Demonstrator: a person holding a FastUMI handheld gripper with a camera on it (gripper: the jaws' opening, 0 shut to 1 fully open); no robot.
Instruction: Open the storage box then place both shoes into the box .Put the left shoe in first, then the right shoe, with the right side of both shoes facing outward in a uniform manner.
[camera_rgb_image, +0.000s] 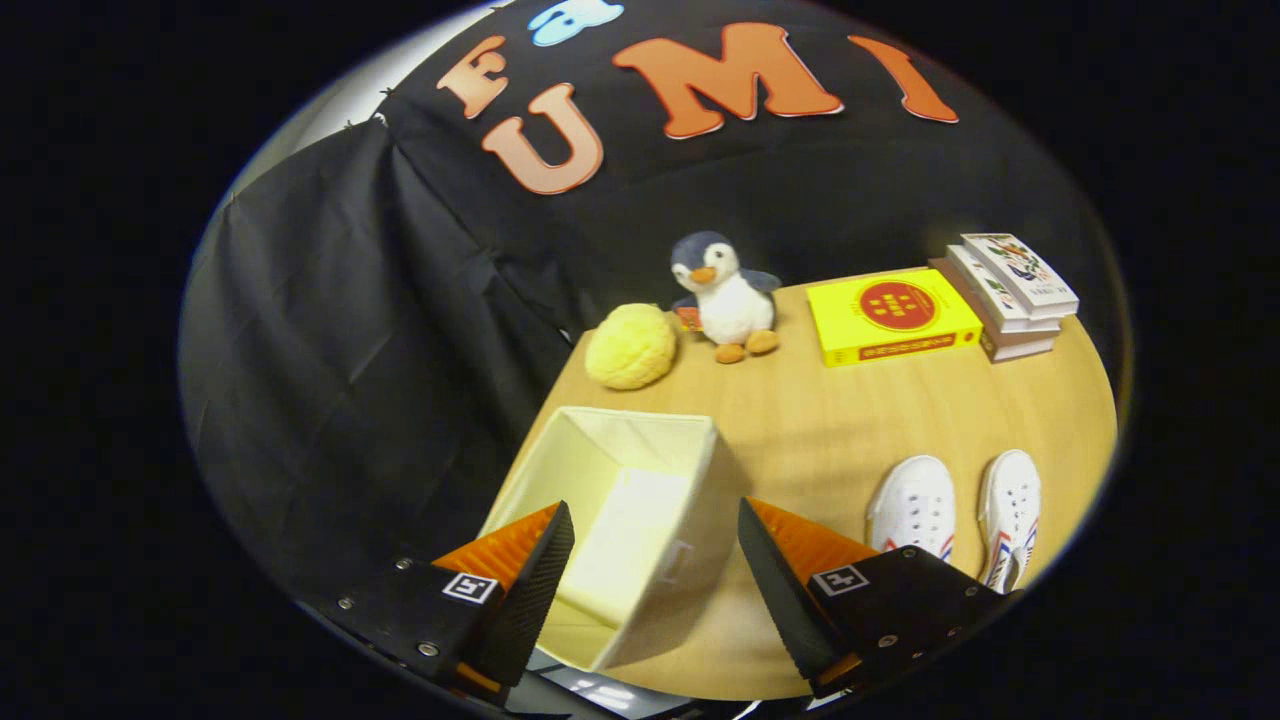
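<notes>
A cream fabric storage box (640, 445) stands open-topped on the wooden table, just ahead of and between my fingers, with nothing inside that I can see. Two white shoes with red and blue side stripes lie side by side to the right of the box: the nearer-in shoe (912, 507) and the outer shoe (1010, 510), toes pointing away from me. My gripper (655, 560) hovers above the box's near end, open, with nothing between its fingers. The right finger hides part of the shoes' heels.
At the table's (800, 420) far side sit a yellow fuzzy ball (631, 346), a plush penguin (726, 297), a yellow book (890, 316) and a stack of books (1010, 292). Black cloth hangs to the left and behind.
</notes>
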